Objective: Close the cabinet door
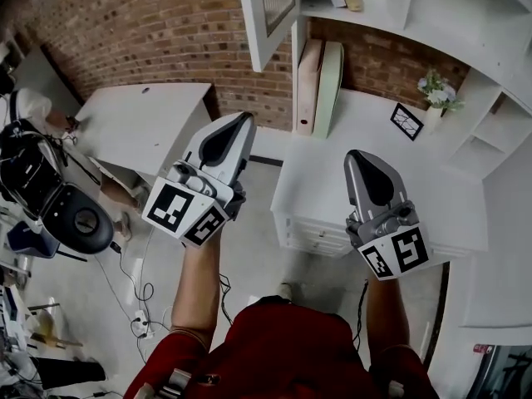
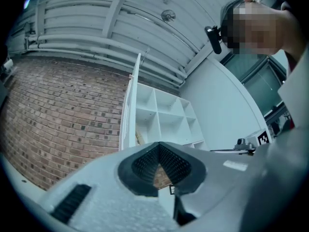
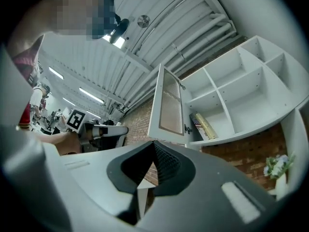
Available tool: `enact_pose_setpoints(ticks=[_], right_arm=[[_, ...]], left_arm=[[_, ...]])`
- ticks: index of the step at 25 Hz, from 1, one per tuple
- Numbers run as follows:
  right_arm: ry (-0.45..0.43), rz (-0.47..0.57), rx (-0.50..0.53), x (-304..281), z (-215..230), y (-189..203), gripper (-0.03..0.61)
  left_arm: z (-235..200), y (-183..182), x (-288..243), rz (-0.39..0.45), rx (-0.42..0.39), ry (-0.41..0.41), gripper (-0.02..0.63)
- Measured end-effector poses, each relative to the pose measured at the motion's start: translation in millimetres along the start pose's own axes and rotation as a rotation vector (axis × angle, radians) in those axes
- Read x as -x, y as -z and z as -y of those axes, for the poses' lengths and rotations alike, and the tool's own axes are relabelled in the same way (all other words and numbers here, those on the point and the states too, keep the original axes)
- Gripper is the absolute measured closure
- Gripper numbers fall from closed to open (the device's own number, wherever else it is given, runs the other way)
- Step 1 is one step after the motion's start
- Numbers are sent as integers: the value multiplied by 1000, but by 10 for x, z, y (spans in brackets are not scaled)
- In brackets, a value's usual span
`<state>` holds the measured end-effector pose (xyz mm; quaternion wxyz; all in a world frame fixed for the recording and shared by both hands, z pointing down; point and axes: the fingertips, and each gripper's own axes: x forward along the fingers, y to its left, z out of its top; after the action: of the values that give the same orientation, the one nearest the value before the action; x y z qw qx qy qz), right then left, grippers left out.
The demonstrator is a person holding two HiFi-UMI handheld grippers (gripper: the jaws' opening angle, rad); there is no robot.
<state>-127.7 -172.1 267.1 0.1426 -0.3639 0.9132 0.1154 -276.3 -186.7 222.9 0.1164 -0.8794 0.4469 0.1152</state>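
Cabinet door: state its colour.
The cabinet door is white, its centre ribbed; best in the right gripper view.

cabinet door [image 3: 169,103]: white, ribbed panel
brick wall [image 1: 125,32]: red-brown
counter [image 1: 399,173]: white
left gripper [image 1: 243,121]: grey, black-and-white square markers
shirt [image 1: 291,352]: red

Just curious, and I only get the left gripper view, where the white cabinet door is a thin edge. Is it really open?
Observer: Yes. The right gripper view shows the cabinet door swung wide, with a ribbed panel in it.
Operator: Anything on the shelf beside it?
Observer: What looks like a book and a yellowish tube lean in the compartment next to the door.
Operator: What sits under those shelves?
Observer: The head view shows a white desk with a vase of flowers on it.
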Motion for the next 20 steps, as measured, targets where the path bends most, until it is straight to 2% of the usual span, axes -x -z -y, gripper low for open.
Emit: enact_pose_setpoints(ticks=[3,13,20], right_arm=[[25,-7,13,-163,25,81,566],[97,-44,58,-391,218,273,566],[122,-60,54,-392,413,370,566]], left_arm=[[-239,-9,-166,7,3,29,597],[-612,-4,-673,46,44,119,457],[-713,46,-901,47,63,140,460]])
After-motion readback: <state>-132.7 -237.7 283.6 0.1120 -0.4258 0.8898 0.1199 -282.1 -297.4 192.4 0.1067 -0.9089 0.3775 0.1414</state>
